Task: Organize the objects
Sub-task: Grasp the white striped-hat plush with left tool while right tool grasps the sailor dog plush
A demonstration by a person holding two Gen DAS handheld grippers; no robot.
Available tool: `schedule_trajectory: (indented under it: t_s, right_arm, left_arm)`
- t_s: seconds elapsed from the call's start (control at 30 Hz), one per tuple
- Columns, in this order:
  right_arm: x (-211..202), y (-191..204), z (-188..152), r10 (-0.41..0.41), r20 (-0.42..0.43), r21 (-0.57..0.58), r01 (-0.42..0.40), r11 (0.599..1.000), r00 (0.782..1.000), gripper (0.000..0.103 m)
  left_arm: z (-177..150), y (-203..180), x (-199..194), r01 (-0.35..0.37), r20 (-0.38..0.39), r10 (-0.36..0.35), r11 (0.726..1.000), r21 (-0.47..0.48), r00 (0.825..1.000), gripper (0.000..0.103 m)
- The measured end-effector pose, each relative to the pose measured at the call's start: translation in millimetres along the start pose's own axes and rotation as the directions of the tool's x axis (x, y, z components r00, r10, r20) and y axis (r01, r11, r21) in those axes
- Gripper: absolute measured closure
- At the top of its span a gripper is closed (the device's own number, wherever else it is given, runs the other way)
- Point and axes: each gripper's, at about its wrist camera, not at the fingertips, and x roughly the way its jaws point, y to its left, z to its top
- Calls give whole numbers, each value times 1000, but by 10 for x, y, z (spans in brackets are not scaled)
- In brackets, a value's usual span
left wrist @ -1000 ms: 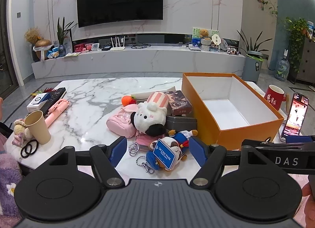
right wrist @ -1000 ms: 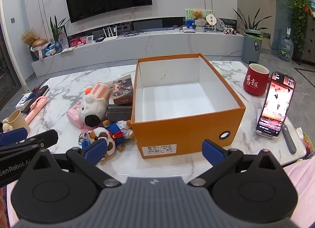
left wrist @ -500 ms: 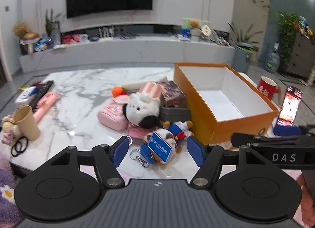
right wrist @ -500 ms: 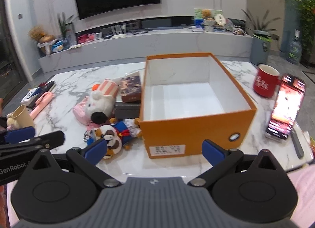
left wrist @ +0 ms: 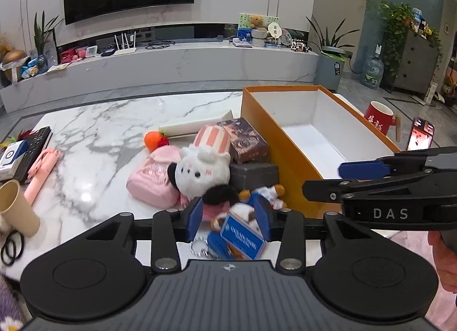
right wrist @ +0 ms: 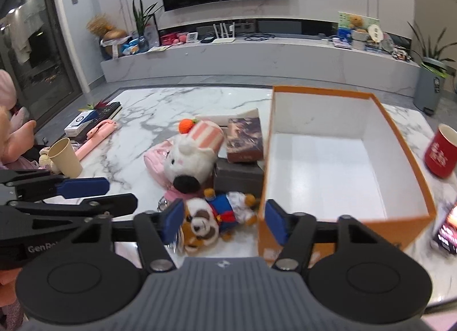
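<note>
Left gripper [left wrist: 228,218], fingers spread, brackets the small plush doll [left wrist: 251,202] lying on the marble table [left wrist: 100,131] just beside the orange box [left wrist: 285,165]; contact cannot be told. Right gripper [right wrist: 224,218], fingers likewise spread, frames the same doll [right wrist: 217,214] from its own side. The doll is soft and furry, brown and white, in blue clothing, with a blue rectangular tag [left wrist: 242,238] and metal key rings [left wrist: 200,246]. The box is stiff card, white inside.
</note>
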Motion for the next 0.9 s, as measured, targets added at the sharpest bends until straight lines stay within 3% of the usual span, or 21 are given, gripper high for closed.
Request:
schedule_trajectory:
  t_s: [0.1,0.2,0.33,0.47,0.9]
  right_arm:
    - [151,28,132,25,-12,-14,-25,1000,1000,53]
    - [322,60,238,42,-31,-24,-43,999,999,56]
    - [568,91,333,44,-62,-36,-47,998,997,72]
    - [806,102,382,34,-95,-51,-39,998,995,81]
    - [1088,9,408,-93,-93,-158,77,984,991,82]
  left_arm:
    - [100,103,149,9,-12,-9,1000,-6,1000,61]
    - [179,213,308,31,-26,-31,999,-14,999,61]
    - [264,311,530,60,-49,-60,998,-3,997,61]
    - [339,336,759,74,-75,-71,996,39,995,57]
    - [453,293,1267,67,-161,-48,992,111,986,29]
